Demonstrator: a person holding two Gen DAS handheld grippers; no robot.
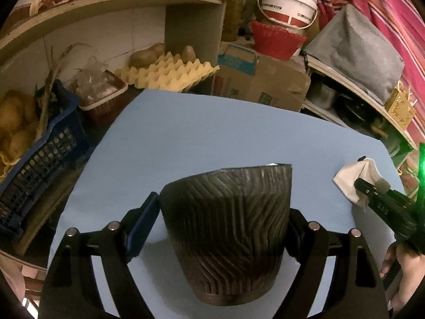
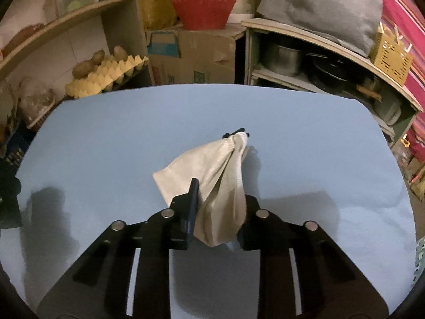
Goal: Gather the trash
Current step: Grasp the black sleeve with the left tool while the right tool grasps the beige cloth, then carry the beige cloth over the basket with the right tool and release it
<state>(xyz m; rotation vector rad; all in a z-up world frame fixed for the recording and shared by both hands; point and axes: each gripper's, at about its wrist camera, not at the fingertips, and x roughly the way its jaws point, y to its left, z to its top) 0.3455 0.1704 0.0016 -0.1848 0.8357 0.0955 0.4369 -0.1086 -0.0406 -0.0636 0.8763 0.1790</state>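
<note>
A dark ribbed bin (image 1: pixel 228 234), shaped like a wide cup, stands tilted above the blue mat (image 1: pixel 186 133). My left gripper (image 1: pixel 223 207) is shut on it, with a pad pressed on each side of its wall. A crumpled white tissue (image 2: pixel 209 164) hangs pinched between the pads of my right gripper (image 2: pixel 220 194), just over the blue mat (image 2: pixel 119 133). In the left wrist view the tissue (image 1: pixel 348 178) and the right gripper (image 1: pixel 372 188) sit at the mat's right edge, to the right of the bin. A hand (image 1: pixel 403 265) holds that gripper.
Left of the mat are a blue crate (image 1: pixel 39 159) of yellow produce and a red basket (image 1: pixel 103 101). An egg tray (image 1: pixel 167 74) with potatoes and a cardboard box (image 1: pixel 260 79) stand behind. Shelves with pots (image 2: pixel 318 61) line the right.
</note>
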